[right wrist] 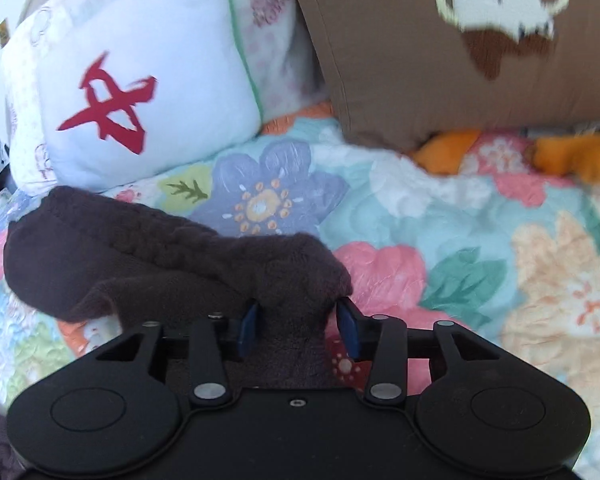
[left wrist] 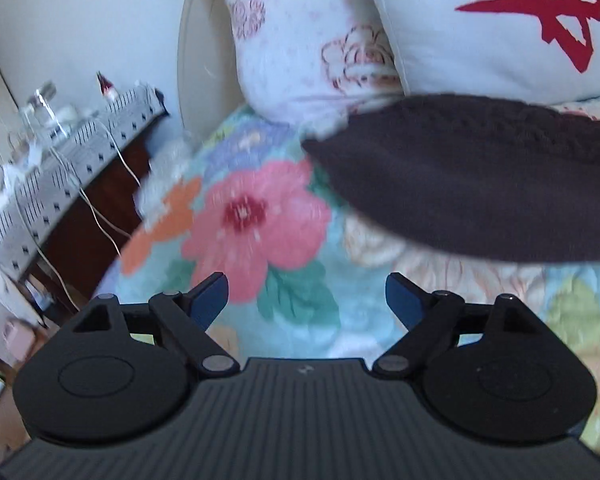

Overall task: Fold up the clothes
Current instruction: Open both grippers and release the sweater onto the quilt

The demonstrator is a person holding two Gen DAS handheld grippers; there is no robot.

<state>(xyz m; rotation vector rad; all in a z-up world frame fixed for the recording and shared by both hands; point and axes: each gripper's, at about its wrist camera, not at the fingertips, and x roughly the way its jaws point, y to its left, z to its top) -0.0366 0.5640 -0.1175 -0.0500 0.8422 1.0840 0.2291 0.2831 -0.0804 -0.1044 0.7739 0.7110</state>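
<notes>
The dark knit (right wrist: 148,248) is lying bunched on the bed's floral quilt (right wrist: 480,240), near the pillows. The right claw (right wrist: 298,330) is straddling its near fold, fabric between its half-spread fingers; whether they are pinching is unclear. The left claw (left wrist: 306,300) is hanging wide and empty over the quilt, free for another edge.

A dark brown cable-knit garment (right wrist: 172,256) was seen on a quilt (right wrist: 480,240) printed with pink, orange, lavender and peach flowers on pale blue. A white cushion (right wrist: 148,92) was marked in red; another cushion (right wrist: 420,72) was tan brown.
</notes>
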